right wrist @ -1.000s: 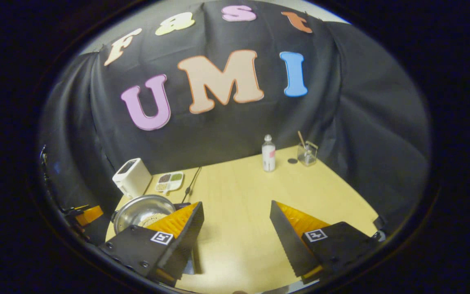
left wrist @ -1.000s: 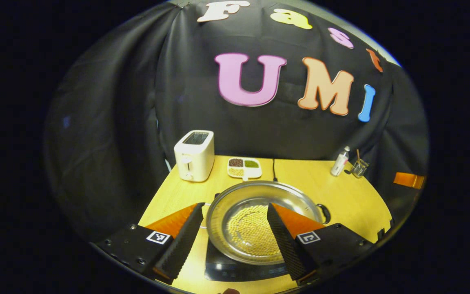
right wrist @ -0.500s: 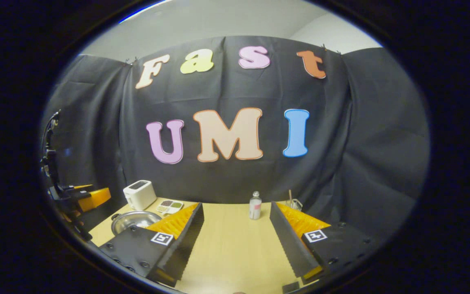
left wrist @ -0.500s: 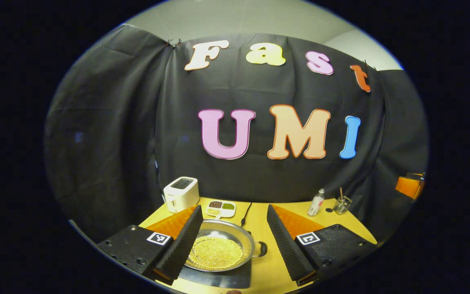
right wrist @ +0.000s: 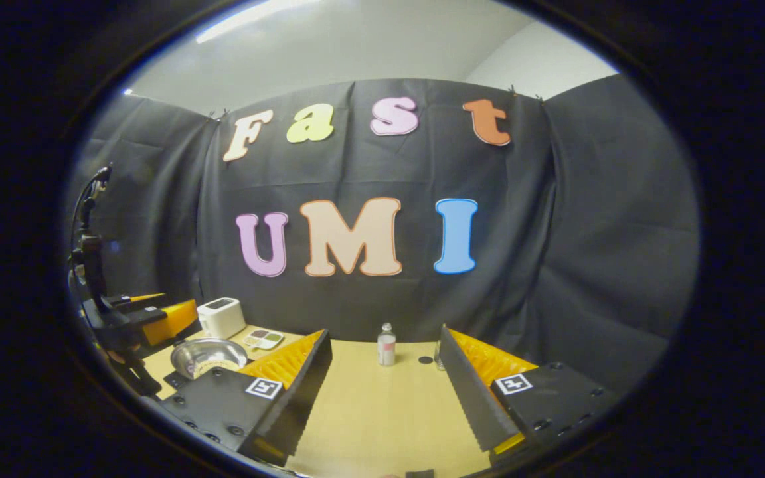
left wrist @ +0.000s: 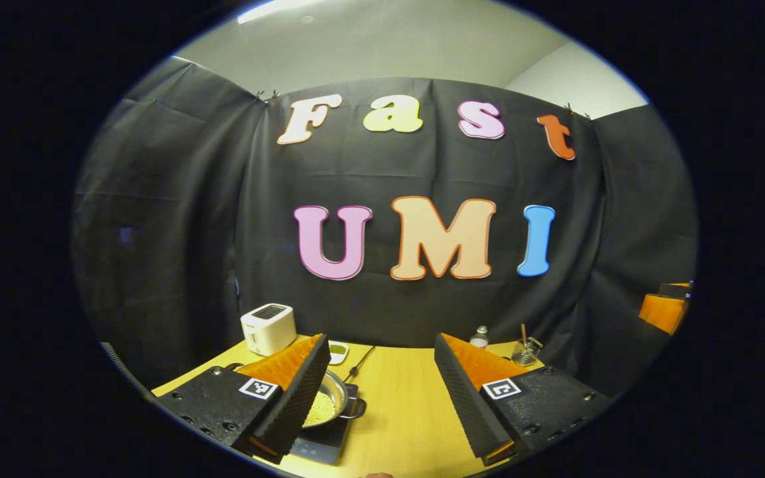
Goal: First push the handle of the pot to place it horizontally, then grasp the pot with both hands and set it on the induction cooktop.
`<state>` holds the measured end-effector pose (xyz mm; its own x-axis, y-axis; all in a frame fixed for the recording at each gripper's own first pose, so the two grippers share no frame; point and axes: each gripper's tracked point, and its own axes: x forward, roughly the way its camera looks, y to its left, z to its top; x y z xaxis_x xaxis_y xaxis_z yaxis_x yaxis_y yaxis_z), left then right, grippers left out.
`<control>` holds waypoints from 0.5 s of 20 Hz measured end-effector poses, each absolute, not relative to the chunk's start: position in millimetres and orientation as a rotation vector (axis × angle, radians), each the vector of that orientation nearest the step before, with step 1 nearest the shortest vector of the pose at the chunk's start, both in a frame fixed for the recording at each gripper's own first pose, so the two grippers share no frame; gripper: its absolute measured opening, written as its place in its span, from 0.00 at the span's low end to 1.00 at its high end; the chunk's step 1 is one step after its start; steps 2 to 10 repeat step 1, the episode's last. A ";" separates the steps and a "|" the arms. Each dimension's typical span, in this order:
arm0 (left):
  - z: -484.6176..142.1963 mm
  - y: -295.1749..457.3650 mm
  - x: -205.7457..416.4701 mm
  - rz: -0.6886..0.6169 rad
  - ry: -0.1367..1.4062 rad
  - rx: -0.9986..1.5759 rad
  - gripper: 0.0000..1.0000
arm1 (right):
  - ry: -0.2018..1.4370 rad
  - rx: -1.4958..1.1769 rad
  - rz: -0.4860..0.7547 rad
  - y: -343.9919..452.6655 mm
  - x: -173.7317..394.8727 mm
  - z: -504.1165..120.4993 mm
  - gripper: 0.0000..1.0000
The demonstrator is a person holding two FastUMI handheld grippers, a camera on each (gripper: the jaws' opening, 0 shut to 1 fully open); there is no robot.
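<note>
pot (left wrist: 331,400) sits on cooktop (left wrist: 321,439) | left claw (left wrist: 377,392) wide, empty | right claw (right wrist: 386,388) wide, empty | task looks done; keep both clear

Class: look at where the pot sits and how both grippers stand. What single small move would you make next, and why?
Probably none toward the pot: it sits on the induction cooktop, and the left gripper and right gripper are off it with jaws open and empty. I would ease both grippers a little farther back from the table, treating the placing as done.
</note>
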<state>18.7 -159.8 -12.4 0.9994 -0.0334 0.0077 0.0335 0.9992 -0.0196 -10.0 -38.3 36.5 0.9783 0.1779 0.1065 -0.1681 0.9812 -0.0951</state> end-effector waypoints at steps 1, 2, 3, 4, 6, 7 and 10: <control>-14.9 -170.4 20.2 -0.046 -0.006 -0.021 0.96 | -0.120 -0.074 0.171 -44.1 -8.1 36.4 0.93; -14.9 -170.4 20.2 -0.046 -0.006 -0.021 0.96 | -0.120 -0.074 0.171 -44.1 -8.1 36.4 0.93; -14.9 -170.4 20.2 -0.046 -0.006 -0.021 0.96 | -0.120 -0.074 0.171 -44.1 -8.1 36.4 0.93; -14.9 -170.4 20.2 -0.046 -0.006 -0.021 0.96 | -0.120 -0.074 0.171 -44.1 -8.1 36.4 0.93; -14.9 -170.4 20.2 -0.046 -0.006 -0.021 0.96 | -0.120 -0.074 0.171 -44.1 -8.1 36.4 0.93; -14.9 -170.4 20.2 -0.046 -0.006 -0.021 0.96 | -0.120 -0.074 0.171 -44.1 -8.1 36.4 0.93; -14.9 -170.4 20.2 -0.046 -0.006 -0.021 0.96 | -0.120 -0.074 0.171 -44.1 -8.1 36.4 0.93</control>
